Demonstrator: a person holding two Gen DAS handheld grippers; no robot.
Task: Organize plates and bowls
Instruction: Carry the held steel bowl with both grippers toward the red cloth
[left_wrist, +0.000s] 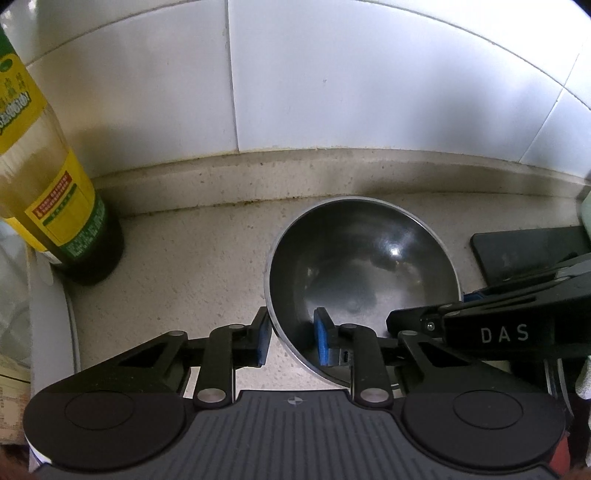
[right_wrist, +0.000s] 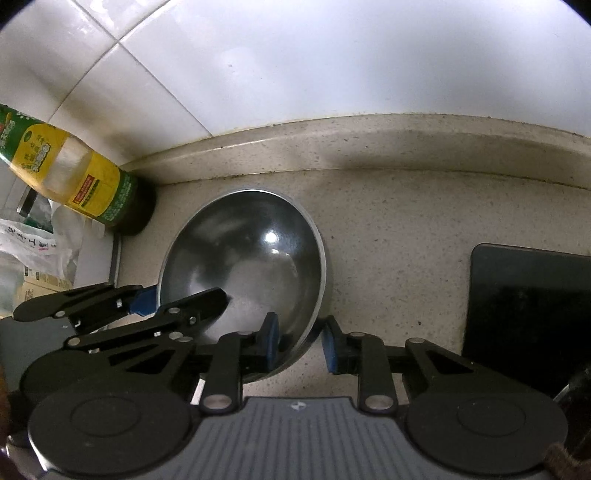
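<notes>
A round steel bowl (left_wrist: 362, 266) (right_wrist: 247, 258) stands empty on the speckled counter near the tiled wall. My left gripper (left_wrist: 293, 338) is shut on the bowl's near left rim, with one blue pad (left_wrist: 323, 336) inside and the other outside. My right gripper (right_wrist: 301, 343) is shut on the near right rim in the same way, one pad (right_wrist: 271, 341) inside the bowl. Each view also catches the other tool: the right gripper (left_wrist: 410, 321) at the bowl's right side, the left gripper (right_wrist: 177, 301) at its left side.
A yellow-and-green labelled oil bottle (left_wrist: 55, 184) (right_wrist: 81, 184) stands left of the bowl by the wall. A flat black slab (left_wrist: 528, 251) (right_wrist: 528, 306) lies on the counter to the right. Plastic bags and boxes (right_wrist: 29, 243) crowd the far left.
</notes>
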